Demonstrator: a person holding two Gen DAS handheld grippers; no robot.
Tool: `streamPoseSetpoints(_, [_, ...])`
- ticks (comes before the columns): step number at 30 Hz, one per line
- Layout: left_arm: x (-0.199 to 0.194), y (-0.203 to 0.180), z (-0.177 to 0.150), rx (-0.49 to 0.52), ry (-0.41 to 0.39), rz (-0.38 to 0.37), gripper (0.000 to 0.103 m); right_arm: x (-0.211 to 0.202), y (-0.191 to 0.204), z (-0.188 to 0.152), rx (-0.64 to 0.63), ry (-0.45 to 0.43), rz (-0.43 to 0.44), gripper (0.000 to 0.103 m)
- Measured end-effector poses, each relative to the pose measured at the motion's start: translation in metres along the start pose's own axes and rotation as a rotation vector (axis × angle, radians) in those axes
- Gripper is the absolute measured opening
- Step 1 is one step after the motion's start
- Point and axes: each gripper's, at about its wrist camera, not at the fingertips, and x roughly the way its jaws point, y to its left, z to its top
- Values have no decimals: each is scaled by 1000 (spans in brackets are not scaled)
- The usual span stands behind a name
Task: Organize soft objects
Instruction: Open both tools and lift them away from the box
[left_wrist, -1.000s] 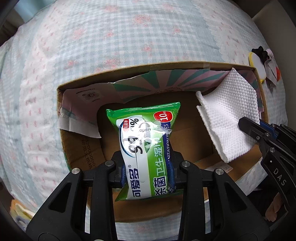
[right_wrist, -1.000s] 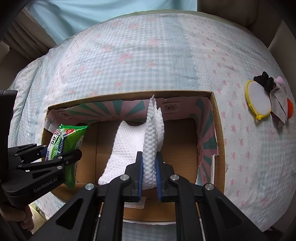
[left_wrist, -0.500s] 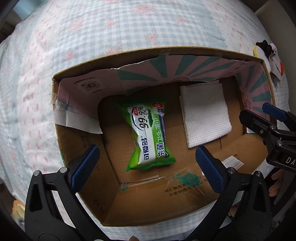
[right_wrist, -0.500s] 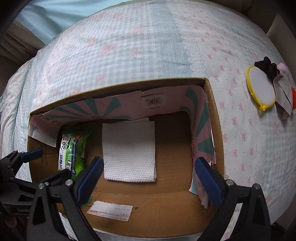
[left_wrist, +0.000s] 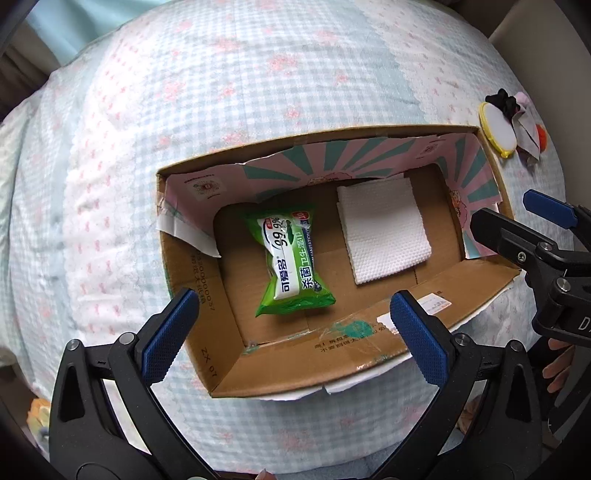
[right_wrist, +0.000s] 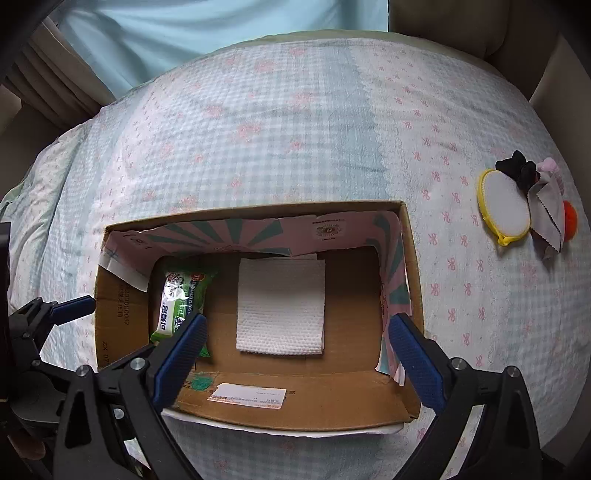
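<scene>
An open cardboard box sits on the checked bedspread. A green wet-wipes pack lies on the box floor at its left. A folded white cloth lies flat to the right of it. My left gripper is open and empty above the box's near wall. My right gripper is open and empty above the box's near edge; it also shows at the right in the left wrist view.
A yellow-rimmed round pad, a black scrunchie, a grey cloth swatch and an orange item lie on the bed right of the box. A light blue curtain hangs beyond the bed.
Both grippers opened and let go: the wipes pack and the white cloth now lie flat in the box. Both grippers have since pulled back and up from the box.
</scene>
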Motion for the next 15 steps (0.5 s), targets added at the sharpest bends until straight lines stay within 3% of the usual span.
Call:
streamPoseSetpoints(8, [-84,-7,-27,3,-93,28,103,-85,22,-9,-49,-100,4,98])
streamPoseSetpoints(15, [-149,-6,-47,-33,-192,10,103,-178,40,-30,-91,-187,-53,98])
